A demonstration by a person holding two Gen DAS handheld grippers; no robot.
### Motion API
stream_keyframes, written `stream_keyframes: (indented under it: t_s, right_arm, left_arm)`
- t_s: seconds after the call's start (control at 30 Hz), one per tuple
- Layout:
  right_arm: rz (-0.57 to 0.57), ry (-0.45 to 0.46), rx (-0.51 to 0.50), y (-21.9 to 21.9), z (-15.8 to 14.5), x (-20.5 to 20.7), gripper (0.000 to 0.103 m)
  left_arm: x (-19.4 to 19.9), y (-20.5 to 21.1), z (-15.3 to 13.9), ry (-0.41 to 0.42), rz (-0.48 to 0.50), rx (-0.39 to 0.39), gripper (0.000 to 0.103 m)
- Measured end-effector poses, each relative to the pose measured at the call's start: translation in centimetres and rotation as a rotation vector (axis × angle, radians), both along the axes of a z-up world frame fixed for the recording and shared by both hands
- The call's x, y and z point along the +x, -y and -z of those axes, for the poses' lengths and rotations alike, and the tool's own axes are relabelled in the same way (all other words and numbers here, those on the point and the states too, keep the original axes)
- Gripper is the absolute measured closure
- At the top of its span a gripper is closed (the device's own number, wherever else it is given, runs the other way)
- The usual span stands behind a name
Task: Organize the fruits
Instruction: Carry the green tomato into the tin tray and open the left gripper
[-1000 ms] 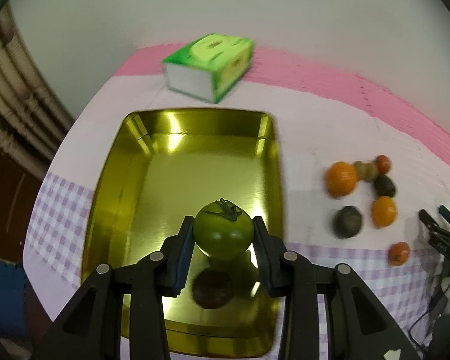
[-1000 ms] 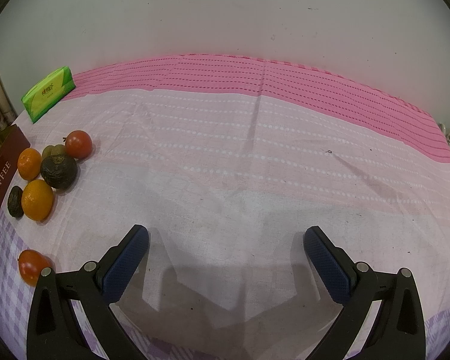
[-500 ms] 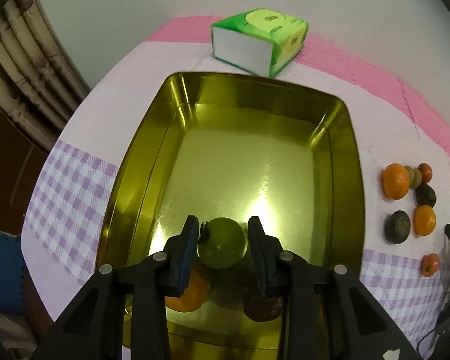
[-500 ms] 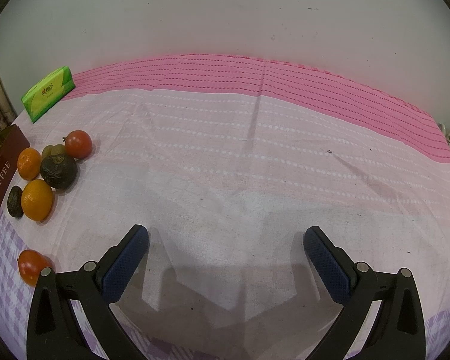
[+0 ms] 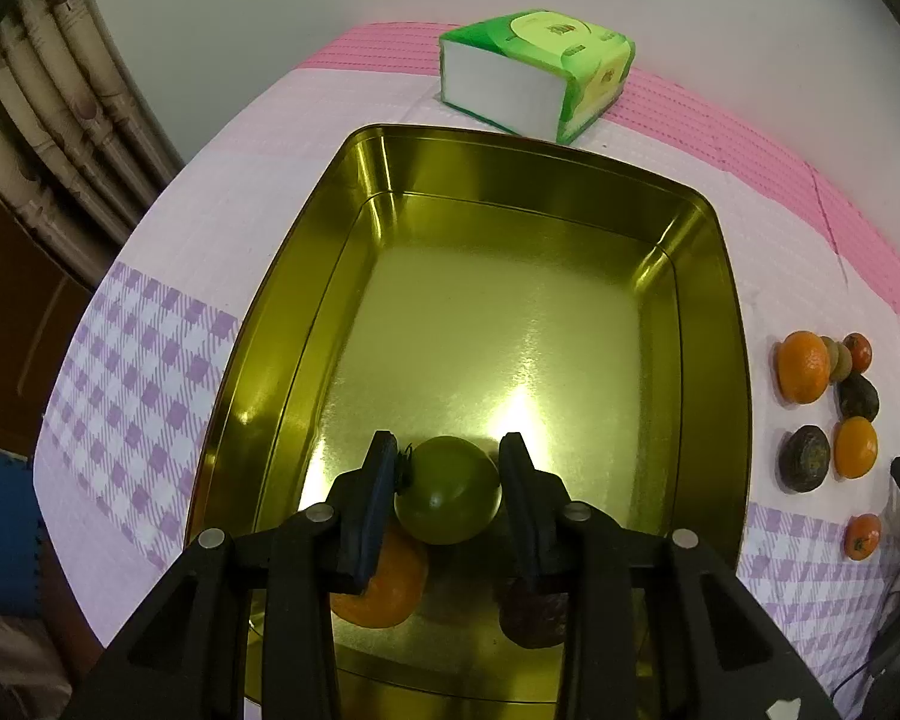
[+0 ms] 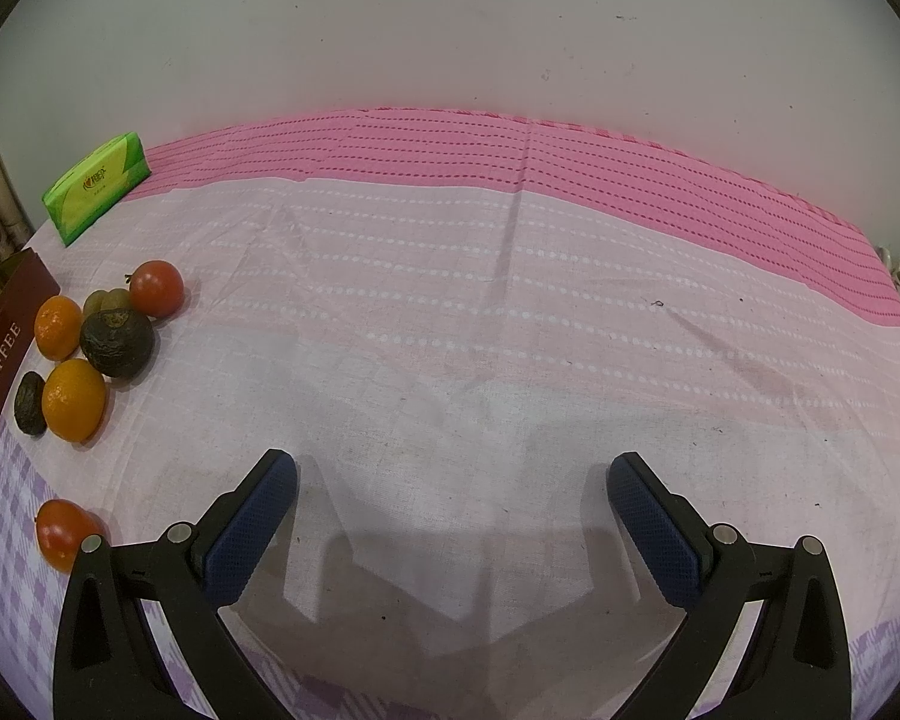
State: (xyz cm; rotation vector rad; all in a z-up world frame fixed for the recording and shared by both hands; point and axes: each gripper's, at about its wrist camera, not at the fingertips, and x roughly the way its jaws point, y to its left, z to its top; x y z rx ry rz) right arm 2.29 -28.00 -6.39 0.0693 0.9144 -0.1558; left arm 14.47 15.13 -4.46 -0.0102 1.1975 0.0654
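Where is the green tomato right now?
In the left wrist view, the green tomato sits between the left gripper fingers, low in the gold tin.

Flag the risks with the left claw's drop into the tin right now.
1. The left claw grips the green tomato right above an orange and a dark fruit in the gold tin; released, it could land on them and roll.
2. Lowering further, the fingers may press into the orange.
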Motion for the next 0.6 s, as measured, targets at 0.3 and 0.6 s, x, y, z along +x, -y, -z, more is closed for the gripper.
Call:
stream_keyframes:
  t_s: [0.3, 0.6]
  right_arm:
    - [0.000, 0.000, -0.001, 0.0, 0.0, 0.0, 0.000]
    - [0.001, 0.000, -0.001, 0.0, 0.0, 0.0, 0.000]
  left_arm:
    - [-0.4, 0.4, -0.2, 0.014, 0.017, -0.004, 0.069]
    - [-1.0, 0.6, -1.0, 0.032, 0.007, -0.008, 0.055]
